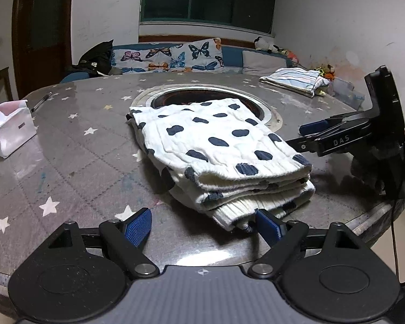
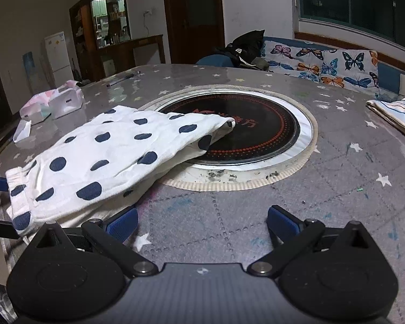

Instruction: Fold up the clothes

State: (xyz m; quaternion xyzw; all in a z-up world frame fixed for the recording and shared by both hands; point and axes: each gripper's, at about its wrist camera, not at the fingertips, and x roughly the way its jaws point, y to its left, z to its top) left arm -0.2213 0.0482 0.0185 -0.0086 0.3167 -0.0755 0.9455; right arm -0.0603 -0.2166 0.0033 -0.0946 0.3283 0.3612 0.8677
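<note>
A white sweater with dark blue spots lies folded in several layers on the grey star-patterned table, its far end over the round cooktop. My left gripper is open, just in front of the sweater's near edge, its right finger beside the ribbed hem. The right gripper shows at the right of the left wrist view, beside the sweater. In the right wrist view the right gripper is open and empty above bare table, with the sweater to its left.
A folded striped garment lies at the table's far right. A white pouch and a pen lie at the left. The black cooktop sits in the table's middle. A butterfly-print sofa stands behind.
</note>
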